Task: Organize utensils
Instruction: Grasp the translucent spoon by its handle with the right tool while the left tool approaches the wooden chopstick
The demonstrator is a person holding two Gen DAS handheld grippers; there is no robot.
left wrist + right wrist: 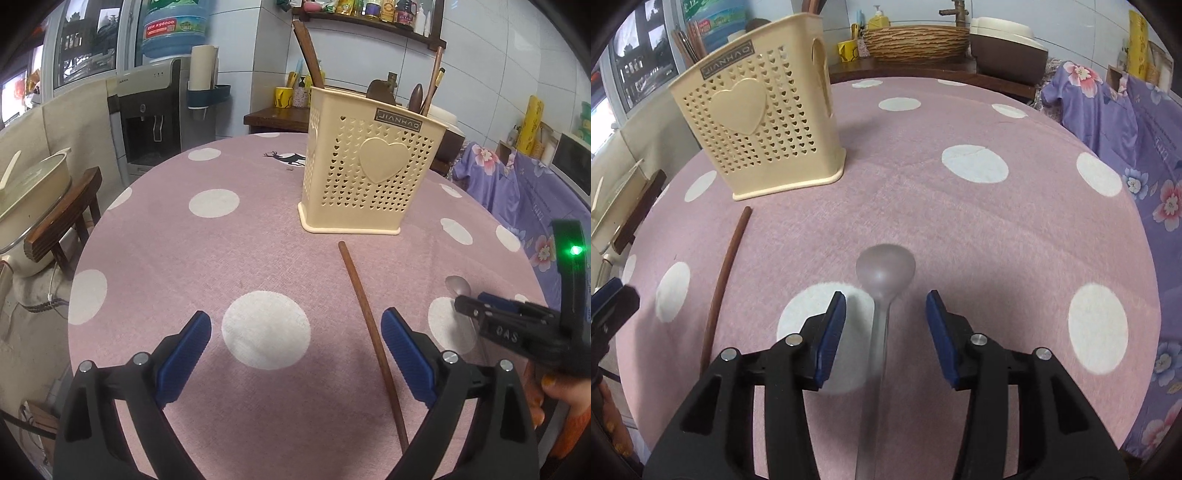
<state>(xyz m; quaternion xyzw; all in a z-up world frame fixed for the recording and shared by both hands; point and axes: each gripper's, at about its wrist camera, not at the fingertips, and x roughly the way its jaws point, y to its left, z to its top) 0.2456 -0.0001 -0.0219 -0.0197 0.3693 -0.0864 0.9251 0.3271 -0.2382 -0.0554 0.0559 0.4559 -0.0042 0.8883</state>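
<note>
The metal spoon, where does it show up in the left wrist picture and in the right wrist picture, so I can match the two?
Left wrist view: the spoon lies at the far right on the tablecloth, only its bowl clear, partly hidden by the right hand-held gripper.
Right wrist view: the spoon sits at lower centre, its handle running between the open fingers.
Shared landmark: the cream utensil holder, with the brown chopstick lying in front of it.
</note>
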